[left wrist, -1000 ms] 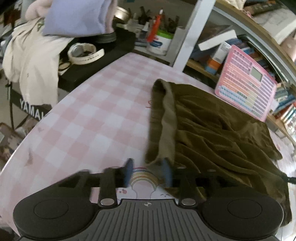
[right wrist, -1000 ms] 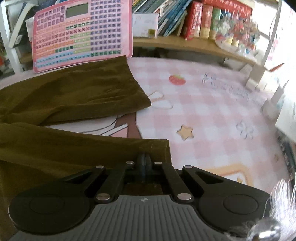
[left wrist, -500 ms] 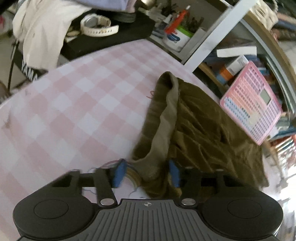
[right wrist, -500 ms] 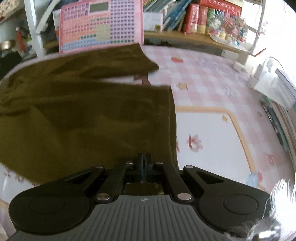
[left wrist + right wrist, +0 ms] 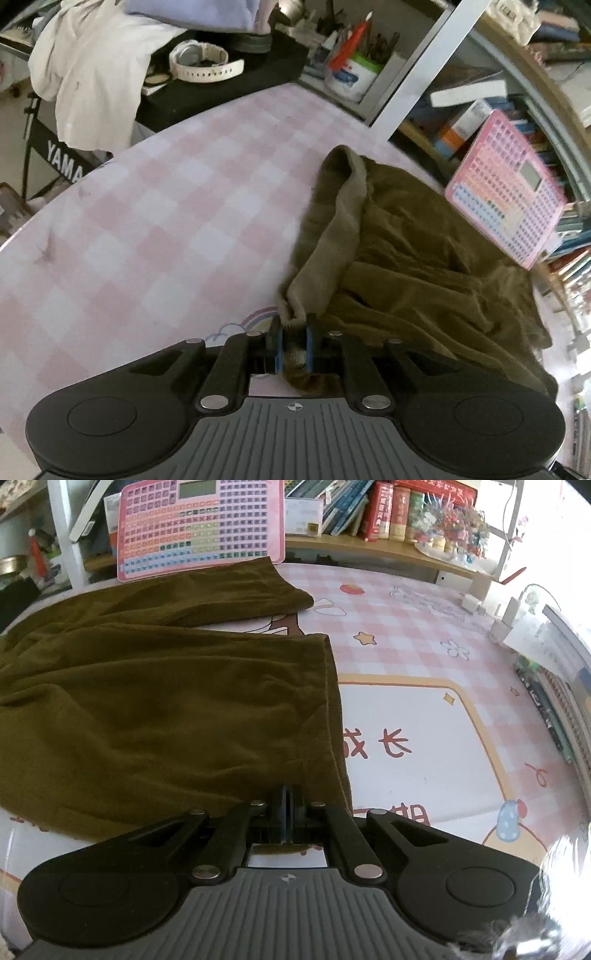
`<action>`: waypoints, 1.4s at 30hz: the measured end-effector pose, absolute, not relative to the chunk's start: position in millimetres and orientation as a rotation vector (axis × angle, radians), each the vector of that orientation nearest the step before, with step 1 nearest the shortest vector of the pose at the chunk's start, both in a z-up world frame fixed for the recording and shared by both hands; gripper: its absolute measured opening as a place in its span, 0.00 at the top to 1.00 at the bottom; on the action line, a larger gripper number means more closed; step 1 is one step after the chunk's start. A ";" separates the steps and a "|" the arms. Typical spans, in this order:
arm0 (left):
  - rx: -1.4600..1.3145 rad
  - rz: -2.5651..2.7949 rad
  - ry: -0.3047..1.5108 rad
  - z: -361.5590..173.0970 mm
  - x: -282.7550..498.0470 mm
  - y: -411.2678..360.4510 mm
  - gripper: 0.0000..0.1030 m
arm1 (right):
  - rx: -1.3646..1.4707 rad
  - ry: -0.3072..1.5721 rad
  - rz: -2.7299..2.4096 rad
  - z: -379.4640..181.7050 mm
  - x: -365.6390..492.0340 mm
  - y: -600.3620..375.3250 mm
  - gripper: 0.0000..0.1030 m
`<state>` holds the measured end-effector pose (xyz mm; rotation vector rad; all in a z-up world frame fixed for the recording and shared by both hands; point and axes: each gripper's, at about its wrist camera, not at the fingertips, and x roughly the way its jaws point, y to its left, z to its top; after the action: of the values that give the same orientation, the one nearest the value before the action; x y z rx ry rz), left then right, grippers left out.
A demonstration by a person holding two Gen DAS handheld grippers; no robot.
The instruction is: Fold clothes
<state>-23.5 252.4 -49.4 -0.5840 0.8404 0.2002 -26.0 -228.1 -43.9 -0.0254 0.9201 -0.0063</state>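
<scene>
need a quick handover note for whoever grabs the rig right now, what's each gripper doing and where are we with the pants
Left gripper: shut on the waistband corner of the olive pants.
Right gripper: shut on the hem of the near leg.
Pants lie spread on the pink checked table, far leg flat toward the pink keyboard toy, apart from the near one.
Done: both ends of the near side are gripped.
Left: no fold made yet. Likely next, carry the near leg over onto the far leg, then fold lengthwise.
</scene>
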 end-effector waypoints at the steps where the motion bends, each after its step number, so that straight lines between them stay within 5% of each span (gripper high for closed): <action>1: -0.584 0.198 0.843 -49.6 -23.2 252.8 0.88 | -0.016 0.921 -0.011 -43.6 -25.7 -229.0 0.99; 4: -0.582 0.190 0.854 -49.6 -21.4 255.1 0.84 | 0.025 0.906 -0.044 -39.2 -28.5 -235.0 0.88; 6: -0.591 0.182 0.859 -48.4 -22.0 257.5 0.82 | 0.049 0.873 -0.103 -32.3 -36.1 -242.8 0.62; 7: -0.596 0.180 0.860 -48.3 -22.8 258.5 0.82 | 0.062 0.874 -0.120 -31.6 -38.5 -247.0 0.62; 13: -0.597 0.167 0.871 -49.1 -20.1 258.0 0.81 | 0.145 0.938 -0.146 -37.6 -42.3 -264.0 0.65; 15: -0.596 0.163 0.873 -49.4 -19.0 258.3 0.81 | 0.145 0.942 -0.123 -36.1 -42.4 -260.2 0.83; 19: -0.601 0.156 0.868 -50.4 -20.2 260.4 0.81 | 0.144 0.948 -0.077 -33.0 -42.6 -252.5 0.92; 42: -0.522 0.091 0.876 -46.1 -26.3 238.7 0.89 | 0.046 0.935 -0.155 -38.5 -47.8 -264.5 0.91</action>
<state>-26.3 238.7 -46.1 -0.5217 0.8758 0.0906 -47.8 -264.5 -38.5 0.0465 0.9351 -0.1547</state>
